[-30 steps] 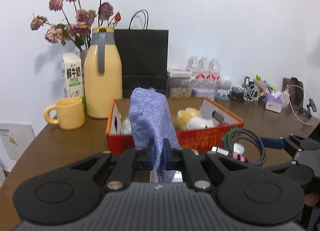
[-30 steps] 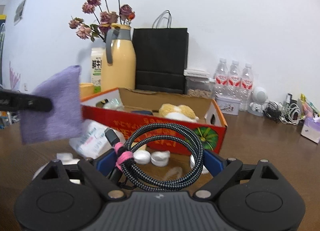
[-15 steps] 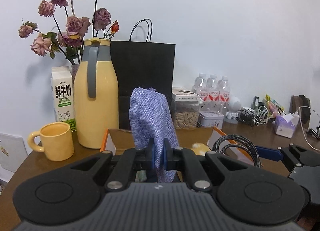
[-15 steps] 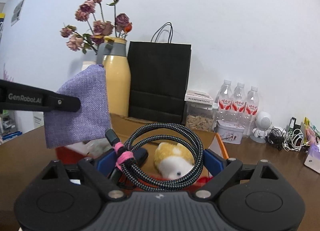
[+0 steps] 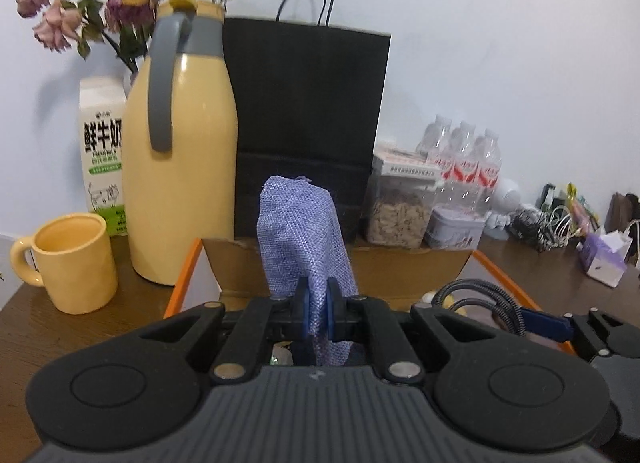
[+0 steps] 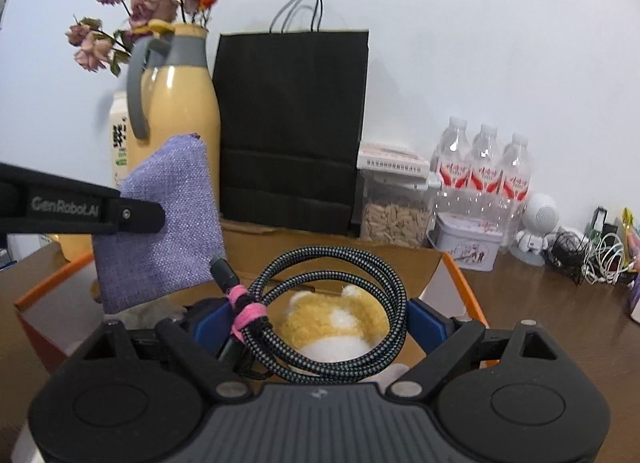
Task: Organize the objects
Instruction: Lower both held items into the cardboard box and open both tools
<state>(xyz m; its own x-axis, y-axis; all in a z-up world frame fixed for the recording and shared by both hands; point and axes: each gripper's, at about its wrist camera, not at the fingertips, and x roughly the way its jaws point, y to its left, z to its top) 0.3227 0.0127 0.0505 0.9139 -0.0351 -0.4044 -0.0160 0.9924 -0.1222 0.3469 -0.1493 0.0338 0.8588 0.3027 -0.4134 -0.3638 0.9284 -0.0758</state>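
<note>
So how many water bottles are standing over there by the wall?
3. The water bottles stand in a row against the wall, behind the small tin, right of the snack jar. More could be hidden behind them.

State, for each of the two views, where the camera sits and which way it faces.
Left wrist: on the left gripper, facing the wall over the box; its fingers pinch a purple pouch.
Right wrist: on the right gripper, same facing; its jaws hold a coiled cable above a plush toy.
Shared: pouch, box, cable, black bag, jug.
</note>
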